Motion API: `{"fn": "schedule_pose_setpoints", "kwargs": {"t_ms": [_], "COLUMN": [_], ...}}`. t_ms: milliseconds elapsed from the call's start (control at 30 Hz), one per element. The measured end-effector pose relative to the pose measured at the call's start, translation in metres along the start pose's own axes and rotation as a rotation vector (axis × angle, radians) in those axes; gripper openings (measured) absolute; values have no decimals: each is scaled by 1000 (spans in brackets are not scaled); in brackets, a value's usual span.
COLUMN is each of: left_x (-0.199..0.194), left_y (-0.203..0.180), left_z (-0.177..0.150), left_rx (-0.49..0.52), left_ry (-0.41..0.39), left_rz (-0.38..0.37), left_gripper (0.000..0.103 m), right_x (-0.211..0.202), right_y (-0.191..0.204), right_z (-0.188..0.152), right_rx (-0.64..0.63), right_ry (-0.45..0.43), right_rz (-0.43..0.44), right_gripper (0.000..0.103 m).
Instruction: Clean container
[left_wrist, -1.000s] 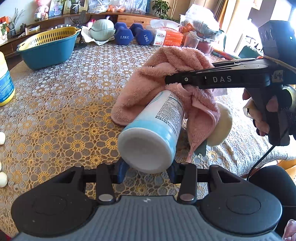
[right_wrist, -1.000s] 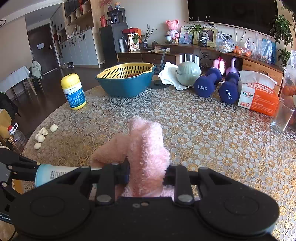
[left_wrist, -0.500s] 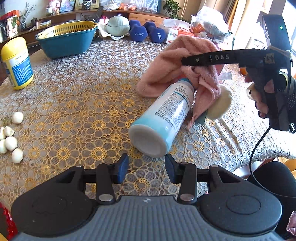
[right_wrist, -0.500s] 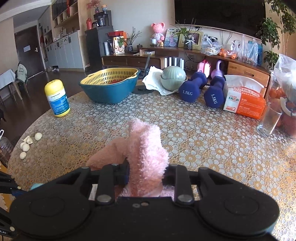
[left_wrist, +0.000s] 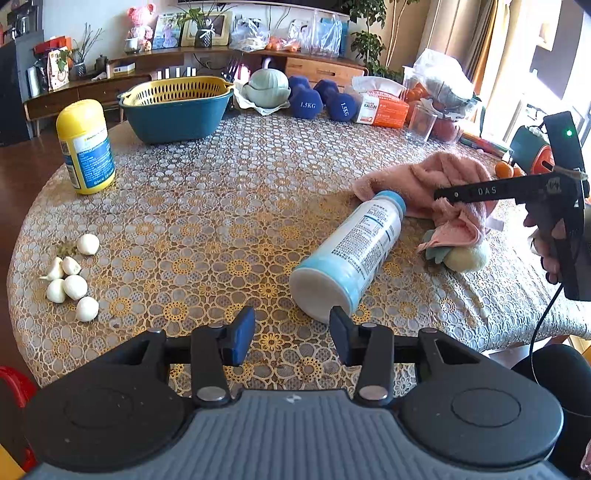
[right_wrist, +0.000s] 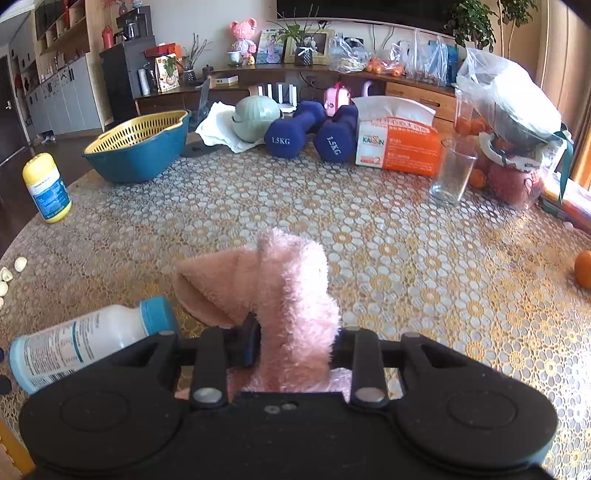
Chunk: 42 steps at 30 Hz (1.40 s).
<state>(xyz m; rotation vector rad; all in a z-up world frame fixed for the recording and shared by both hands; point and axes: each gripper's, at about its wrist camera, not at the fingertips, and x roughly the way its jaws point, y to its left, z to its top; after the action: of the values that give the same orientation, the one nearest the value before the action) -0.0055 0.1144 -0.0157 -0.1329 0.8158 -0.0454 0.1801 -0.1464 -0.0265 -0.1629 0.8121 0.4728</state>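
Observation:
A white and light-blue bottle (left_wrist: 351, 254) lies on its side on the patterned tablecloth, base toward me, cap against a pink towel (left_wrist: 436, 184). My left gripper (left_wrist: 291, 334) is open just short of the bottle's base, holding nothing. In the right wrist view the same bottle (right_wrist: 85, 343) lies at lower left, and my right gripper (right_wrist: 295, 345) is shut on the pink towel (right_wrist: 291, 295), which bunches up between its fingers. The right gripper's black body (left_wrist: 517, 192) shows at the right of the left wrist view, held by a hand.
A yellow-capped bottle (left_wrist: 86, 147) stands far left, garlic cloves (left_wrist: 70, 277) lie near the left edge. A teal basin with a yellow strainer (left_wrist: 177, 107), blue dumbbells (right_wrist: 310, 136), a tissue box (right_wrist: 399, 147), a glass (right_wrist: 450, 177) and bagged fruit (right_wrist: 513, 147) line the back. An orange (right_wrist: 583, 273) sits right.
My left gripper let go of the bottle and drew back; the bottle now lies on the table. The right gripper with the towel came off the bottle toward the right.

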Motion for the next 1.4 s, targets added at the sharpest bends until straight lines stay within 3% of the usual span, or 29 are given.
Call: {"fn": "schedule_pose_setpoints", "kwargs": {"t_ms": [100,233,300,633,767,1200,1400], "left_x": [-5,-14,-17,-31,-35,-42,-41], "left_y": [-7,-19,-26,-64,-76,-98,-101], "left_z": [3,5,6,9,8,3,0], "left_rx": [0,14,30,81,92,111,118], "left_ry": [-33,-72,-86,-150,-167,-215,-214], "left_rz": [17,28,39,52,79,100,115], "left_gripper": [60,69,76,86,98,103,103], "right_x": [-5,-29,-42,-116,-138,-168,-170], "right_y": [-6,-14,-15,-3,3,17,15], "right_z": [-5,-11,-15,-44,-54,-83,-92], "right_rx": [42,60,53,45,51,35,79], "right_ry": [4,-34,-50,-186,-241,-344,-349], "right_rz": [8,20,32,136,161,110,115], "right_gripper": [37,58,62,73,79,84,85]}}
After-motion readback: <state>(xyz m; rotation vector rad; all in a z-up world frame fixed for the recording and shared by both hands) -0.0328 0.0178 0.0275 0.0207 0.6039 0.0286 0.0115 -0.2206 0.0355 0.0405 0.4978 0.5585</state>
